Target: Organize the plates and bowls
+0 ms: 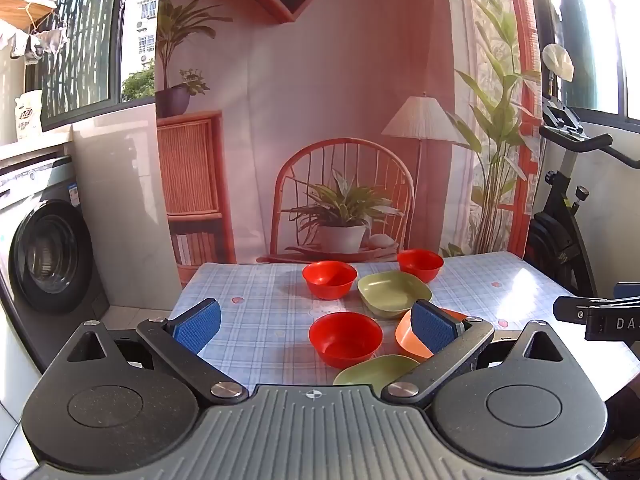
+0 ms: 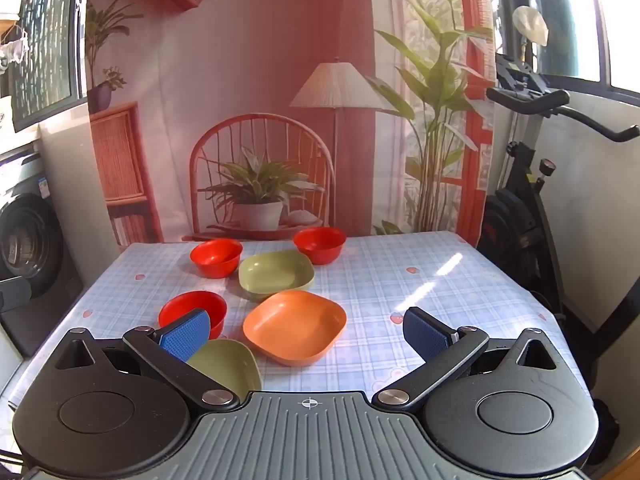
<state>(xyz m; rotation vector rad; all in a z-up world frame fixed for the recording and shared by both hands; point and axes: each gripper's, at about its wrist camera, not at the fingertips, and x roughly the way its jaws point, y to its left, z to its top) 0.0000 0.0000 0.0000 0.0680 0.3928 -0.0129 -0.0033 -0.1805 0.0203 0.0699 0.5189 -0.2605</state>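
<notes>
On the checked tablecloth stand three red bowls, two green square plates and one orange square plate. In the right wrist view: red bowls at back left, back right and near left; a green plate in the middle, an orange plate in front of it, a second green plate nearest. My right gripper is open above the near edge, empty. My left gripper is open and empty, with the near red bowl between its fingers' lines.
A washing machine stands left of the table. An exercise bike stands to the right. A printed backdrop hangs behind the table's far edge. The right gripper's side shows at the right in the left wrist view.
</notes>
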